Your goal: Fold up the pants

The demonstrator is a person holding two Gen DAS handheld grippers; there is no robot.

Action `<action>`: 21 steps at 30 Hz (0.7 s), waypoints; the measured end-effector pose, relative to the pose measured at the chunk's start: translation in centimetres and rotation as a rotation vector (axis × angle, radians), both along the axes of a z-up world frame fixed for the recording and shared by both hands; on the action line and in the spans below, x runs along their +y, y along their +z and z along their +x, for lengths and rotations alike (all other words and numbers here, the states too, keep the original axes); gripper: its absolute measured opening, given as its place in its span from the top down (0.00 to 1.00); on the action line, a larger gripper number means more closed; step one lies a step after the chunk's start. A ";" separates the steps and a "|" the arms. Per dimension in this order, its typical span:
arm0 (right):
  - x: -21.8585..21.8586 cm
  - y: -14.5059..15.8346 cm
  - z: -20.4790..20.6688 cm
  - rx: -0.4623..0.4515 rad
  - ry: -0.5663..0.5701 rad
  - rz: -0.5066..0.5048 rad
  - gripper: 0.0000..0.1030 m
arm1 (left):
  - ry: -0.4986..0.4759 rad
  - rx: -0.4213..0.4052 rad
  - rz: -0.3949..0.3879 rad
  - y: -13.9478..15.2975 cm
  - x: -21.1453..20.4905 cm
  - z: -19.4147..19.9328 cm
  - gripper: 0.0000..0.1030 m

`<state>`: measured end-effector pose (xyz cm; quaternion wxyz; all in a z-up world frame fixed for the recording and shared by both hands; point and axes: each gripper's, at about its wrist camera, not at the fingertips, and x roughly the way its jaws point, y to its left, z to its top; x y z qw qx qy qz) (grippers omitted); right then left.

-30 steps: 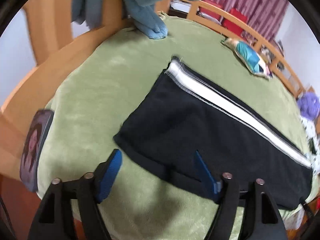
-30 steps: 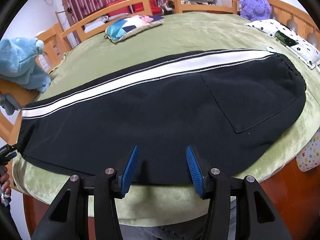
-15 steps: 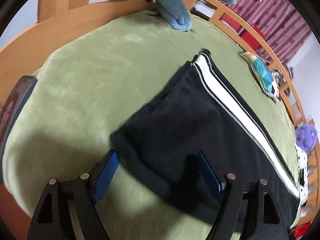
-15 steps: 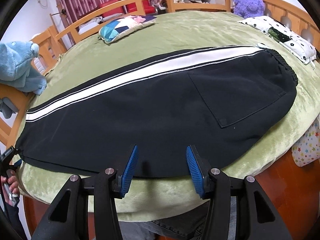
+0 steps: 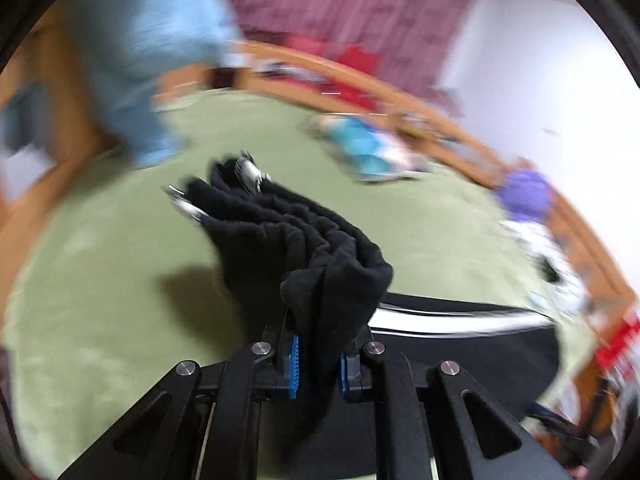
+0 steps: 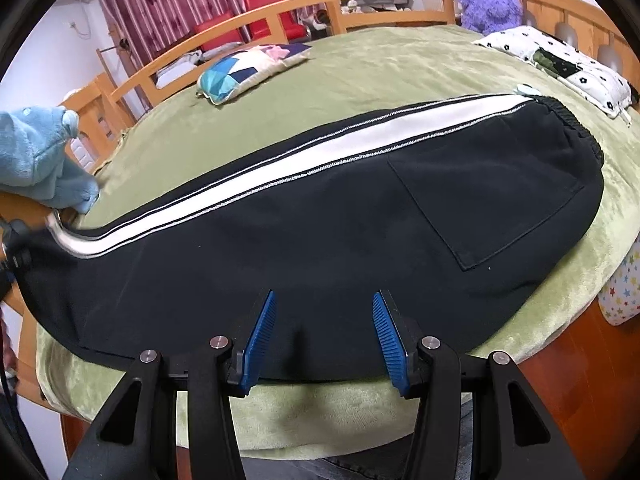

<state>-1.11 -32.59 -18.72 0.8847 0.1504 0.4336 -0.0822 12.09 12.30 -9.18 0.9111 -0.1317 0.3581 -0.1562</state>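
Left gripper [image 5: 316,364] clamped tight on the cuff end of the pants [image 5: 320,256], black cloth bunched up between the blue pads [image 5: 295,362] and lifted off the blanket. Cuff drapes away from the claw, white stripe edge showing at its far tip. View is motion-blurred, so finer detail can't be read.

Right gripper [image 6: 323,336] wide open, holding nothing. It sits just at the near hem of the pants [image 6: 320,240], about mid-length, pads [image 6: 261,336] straddling the dark edge; can't tell whether they touch the cloth.

Pants lie flat on the green blanket [image 6: 400,72], long axis running left to right across the right wrist view: cuff end at far left, raised; waistband [image 6: 576,128] at far right, back pocket up. White stripe [image 6: 320,160] runs along the far edge.

Judgement: the fold goes along that long axis, cuff carried rightward toward the waistband. Left claw already has the travelling end; right claw is nearer the middle and the waist, placed to pin or catch the fold line.

Beyond: patchwork pillow [image 6: 248,68], blue plush toy [image 6: 40,156], purple plush toy [image 6: 490,0], wooden rail [image 6: 280,12].
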 end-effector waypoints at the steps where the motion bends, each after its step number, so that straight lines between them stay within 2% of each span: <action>1: -0.1 0.1 -0.4 -0.003 0.004 0.002 0.52 | -0.040 -0.002 -0.003 0.3 -1.5 -0.2 0.87; 4: -0.8 0.7 -1.5 -0.015 -0.003 -0.004 0.52 | -0.213 0.028 -0.007 -0.1 -9.3 -1.2 0.87; 6: -1.7 1.0 -2.3 -0.019 -0.010 0.003 0.52 | -0.271 0.042 -0.003 -1.1 -13.0 -1.9 0.87; 9: -2.9 1.5 -3.5 -0.023 -0.031 -0.009 0.52 | -0.334 0.139 0.002 -4.3 -18.2 -2.4 0.86; 10: -3.2 1.6 -4.0 -0.022 -0.029 -0.006 0.52 | -0.350 0.159 0.012 -5.0 -19.0 -2.9 0.78; 12: -3.5 1.6 -4.7 -0.019 -0.023 0.002 0.52 | -0.355 0.231 0.111 -7.3 -21.4 -3.1 0.66; 14: -3.7 1.5 -5.1 -0.020 -0.008 0.011 0.52 | -0.338 0.283 0.157 -8.7 -21.9 -3.5 0.65; 15: -3.6 1.4 -5.1 -0.016 0.003 0.012 0.52 | -0.340 0.307 0.135 -9.2 -21.6 -4.0 0.64; 17: -3.3 1.2 -4.9 -0.017 0.031 0.015 0.52 | -0.331 0.320 0.110 -8.9 -21.0 -4.8 0.47; 18: -3.0 1.1 -4.7 -0.019 0.046 0.020 0.52 | -0.317 0.305 0.096 -8.3 -20.3 -5.3 0.34; 19: -2.6 1.0 -4.2 -0.022 0.066 0.028 0.52 | -0.307 0.287 0.088 -7.9 -19.7 -5.4 0.30; 21: -1.7 0.8 -3.1 -0.029 0.105 0.053 0.52 | -0.268 0.238 0.099 -6.8 -18.2 -5.9 0.29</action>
